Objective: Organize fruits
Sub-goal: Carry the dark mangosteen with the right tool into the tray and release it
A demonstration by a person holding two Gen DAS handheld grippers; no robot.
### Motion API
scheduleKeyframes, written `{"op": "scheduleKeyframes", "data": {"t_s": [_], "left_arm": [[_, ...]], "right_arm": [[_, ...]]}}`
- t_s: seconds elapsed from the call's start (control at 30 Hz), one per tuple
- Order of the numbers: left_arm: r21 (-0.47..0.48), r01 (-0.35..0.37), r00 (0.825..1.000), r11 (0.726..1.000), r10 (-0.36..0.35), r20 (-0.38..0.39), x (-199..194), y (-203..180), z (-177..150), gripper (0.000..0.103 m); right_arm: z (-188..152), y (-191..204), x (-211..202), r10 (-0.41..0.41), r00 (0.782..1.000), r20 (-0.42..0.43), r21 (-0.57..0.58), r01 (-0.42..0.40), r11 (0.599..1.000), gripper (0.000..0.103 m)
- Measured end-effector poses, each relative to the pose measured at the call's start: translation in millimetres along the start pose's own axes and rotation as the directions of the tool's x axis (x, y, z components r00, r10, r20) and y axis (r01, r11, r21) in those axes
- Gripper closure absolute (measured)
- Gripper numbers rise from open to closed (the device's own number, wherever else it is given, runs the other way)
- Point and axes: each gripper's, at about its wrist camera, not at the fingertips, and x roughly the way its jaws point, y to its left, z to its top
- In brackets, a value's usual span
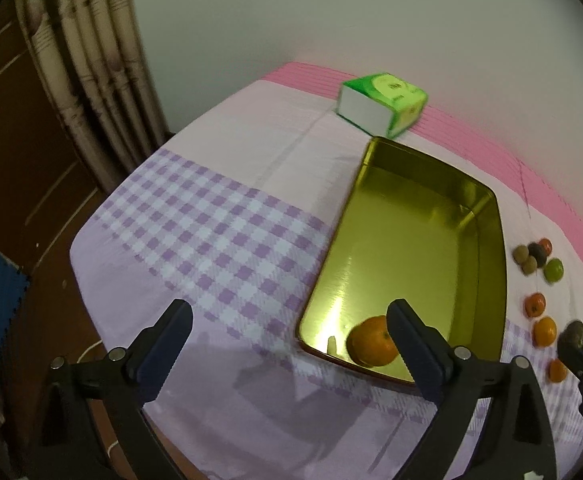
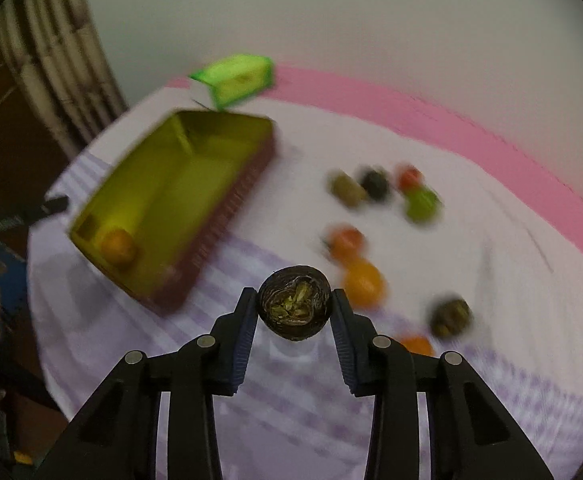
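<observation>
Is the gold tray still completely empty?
No, one orange already lies inside the gold tray, in its near corner, while the other fruits sit on the cloth beside it.

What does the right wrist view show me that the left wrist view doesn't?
Only the right wrist view shows the dark fruit's cut face with greenish flesh, clamped in the right gripper, and the tin's ribbed red outer wall. Only the left wrist view shows the left gripper open and holding nothing, and the checked cloth left of the tin. Both show the gold tin holding one orange, the loose fruits and the green box.
</observation>
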Motion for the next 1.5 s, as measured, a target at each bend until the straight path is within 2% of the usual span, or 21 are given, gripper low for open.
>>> {"op": "scheduleKeyframes", "data": {"t_s": [0.1,0.13,0.23,0.37,0.63,0.8,1.5], "left_arm": [[-0.043,-0.012,1.000,0.999,0.013,0.013,-1.9,11.7,0.6,0.007],[-0.062,-0.011,1.000,0.998,0.011,0.012,-1.4,16.6,1.1,0.007],[-0.105,-0.013,1.000,0.994,0.013,-0.001,3.5,26.3,2.8,0.007],[-0.112,-0.021,1.000,0.993,0.019,-0.018,8.9,28.2,3.1,0.007],[-0.084,-0.020,0.999,0.996,0.017,-0.028,13.1,23.0,2.3,0.007],[-0.138,-0.024,1.000,0.990,0.025,0.003,8.6,33.6,4.4,0.007],[-0.146,-0.032,0.999,0.989,0.031,-0.011,10.9,35.6,3.3,0.007]], "right_arm": [[16.9,39.4,14.1,0.040,0.999,0.006,-0.054,-0.040,0.998,0.065],[29.8,67.8,24.4,0.051,0.999,0.002,-0.067,-0.051,0.996,0.065],[38.5,89.4,40.2,0.071,0.997,-0.017,-0.117,-0.073,0.991,0.065],[45.2,115.8,69.9,0.066,0.997,-0.050,-0.153,-0.073,0.985,0.065],[42.5,134.6,97.1,0.063,0.992,-0.113,-0.207,-0.085,0.975,0.065],[38.8,140.6,104.4,0.061,0.989,-0.134,-0.218,-0.089,0.972,0.065],[33.8,153.1,119.0,0.061,0.984,-0.169,-0.216,-0.098,0.971,0.064]]}}
